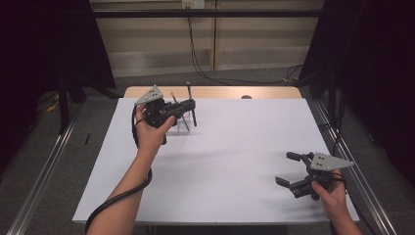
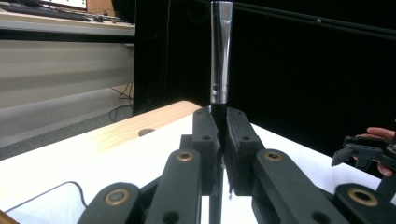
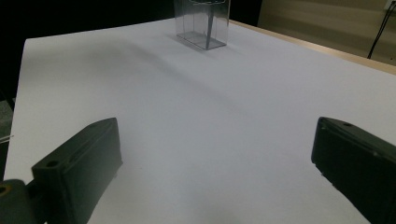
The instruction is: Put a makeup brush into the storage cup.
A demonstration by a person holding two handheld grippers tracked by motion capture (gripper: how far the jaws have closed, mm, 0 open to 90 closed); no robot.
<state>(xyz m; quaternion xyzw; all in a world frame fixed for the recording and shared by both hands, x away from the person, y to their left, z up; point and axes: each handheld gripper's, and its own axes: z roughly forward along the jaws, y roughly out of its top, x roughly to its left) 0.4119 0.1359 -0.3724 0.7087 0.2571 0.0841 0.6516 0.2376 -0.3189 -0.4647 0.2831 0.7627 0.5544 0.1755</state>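
Black jaws rising from the bottom of the left gripper view are pressed together on a slim upright tool [image 2: 220,56], clamping its dark lower shaft; above the pads it widens into a shiny metal sleeve whose top is cut off by the frame, and its lower end is hidden behind the jaws, so what kind of tool it is cannot be told. From the high view the left gripper [image 1: 188,106] is seen lifted over the far left part of the white table [image 1: 235,161], with the same thin dark rod standing upright between its fingertips. Just beside it a second thin stick [image 1: 173,97] leans, and faint lines below hint at a clear container [image 3: 201,23], almost invisible from above; the right gripper view shows it as a transparent box standing on the far side of the sheet, its top cropped and its contents hard to make out. Whether the held tool's tip is inside that box or above it cannot be told. Near the right front corner the right gripper [image 1: 286,169] lies low over the table with its jaws spread wide and bare white surface between them. A wooden tabletop edge [image 1: 215,92] shows beyond the white sheet, with a small dark spot whose nature is unclear.
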